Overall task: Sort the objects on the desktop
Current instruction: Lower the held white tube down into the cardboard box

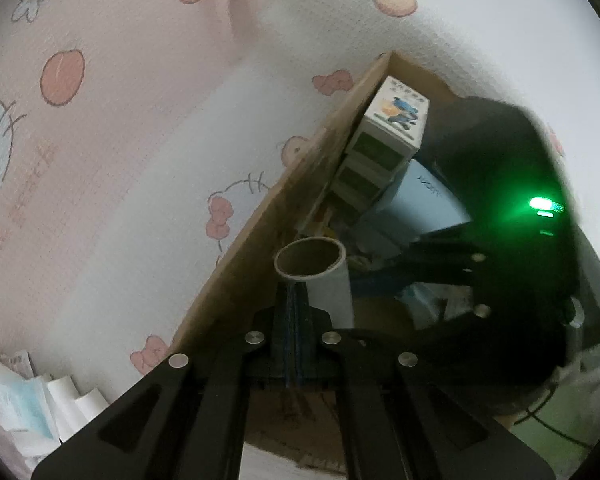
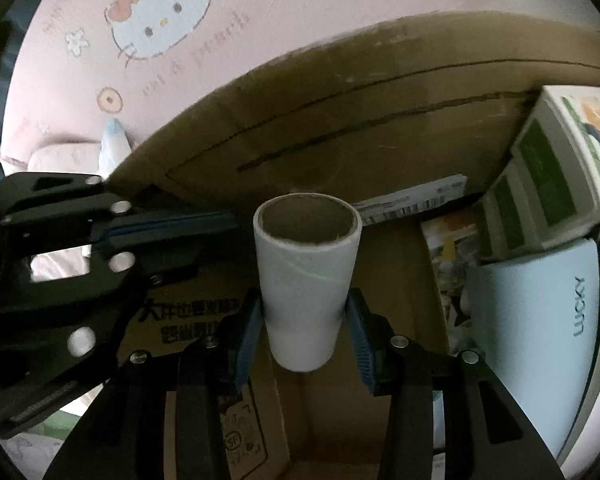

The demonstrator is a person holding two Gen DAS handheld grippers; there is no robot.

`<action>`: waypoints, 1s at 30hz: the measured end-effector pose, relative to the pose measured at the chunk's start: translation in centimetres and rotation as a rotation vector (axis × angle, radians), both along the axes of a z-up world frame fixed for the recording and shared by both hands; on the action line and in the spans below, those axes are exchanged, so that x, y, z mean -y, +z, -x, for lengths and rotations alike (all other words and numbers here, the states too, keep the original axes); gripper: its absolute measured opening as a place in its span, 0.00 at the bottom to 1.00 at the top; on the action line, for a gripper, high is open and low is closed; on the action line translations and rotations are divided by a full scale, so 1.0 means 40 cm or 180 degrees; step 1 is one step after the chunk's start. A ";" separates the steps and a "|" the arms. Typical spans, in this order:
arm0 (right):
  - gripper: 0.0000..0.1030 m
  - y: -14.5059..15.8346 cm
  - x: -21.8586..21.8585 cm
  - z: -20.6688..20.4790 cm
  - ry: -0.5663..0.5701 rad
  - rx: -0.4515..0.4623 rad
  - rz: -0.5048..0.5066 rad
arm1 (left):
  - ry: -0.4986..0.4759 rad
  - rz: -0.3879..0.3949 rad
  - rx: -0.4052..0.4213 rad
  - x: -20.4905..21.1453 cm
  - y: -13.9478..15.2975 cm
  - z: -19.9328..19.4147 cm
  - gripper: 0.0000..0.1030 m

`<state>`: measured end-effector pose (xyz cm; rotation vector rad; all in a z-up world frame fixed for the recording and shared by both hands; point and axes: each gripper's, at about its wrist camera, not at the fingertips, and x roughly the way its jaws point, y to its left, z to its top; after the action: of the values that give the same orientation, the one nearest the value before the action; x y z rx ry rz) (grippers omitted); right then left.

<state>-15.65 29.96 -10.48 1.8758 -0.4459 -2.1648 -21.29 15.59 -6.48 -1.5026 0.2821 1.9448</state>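
Whole surface underneath is a pink and white cloth (image 2: pixel 80 92) with a cartoon cat print (image 2: pixel 160 12), little bows (image 1: pixel 220 216), flowers and round orange fruit all over it, rumpled into soft folds. Lighting is pretty dim, with one green glow (image 1: pixel 540 203) off to the side

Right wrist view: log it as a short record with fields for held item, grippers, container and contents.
held item: white cardboard tube, open end toward camera
right gripper: shut on the tube, blue pads at both sides
left gripper: shut, nothing between its fingers
container: brown cardboard box
contents: green-and-white cartons, pale blue box
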 end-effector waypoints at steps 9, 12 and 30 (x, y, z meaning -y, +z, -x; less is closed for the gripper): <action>0.38 -0.085 0.036 0.023 0.0275 0.0518 -0.0016 | -0.0183 -0.0094 -0.0101 0.023 0.007 -0.012 0.01; 0.38 -0.114 0.037 0.031 0.0279 0.0659 -0.0003 | -0.0186 -0.0173 -0.0098 0.033 0.014 -0.005 0.01; 0.38 -0.158 0.026 0.055 0.0310 0.1012 0.0275 | -0.0063 -0.0525 -0.0038 0.071 0.012 0.029 0.01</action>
<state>-17.84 28.94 -16.80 2.1509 -0.4870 -1.7624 -22.44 12.77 -6.00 -1.3771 0.1375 1.9125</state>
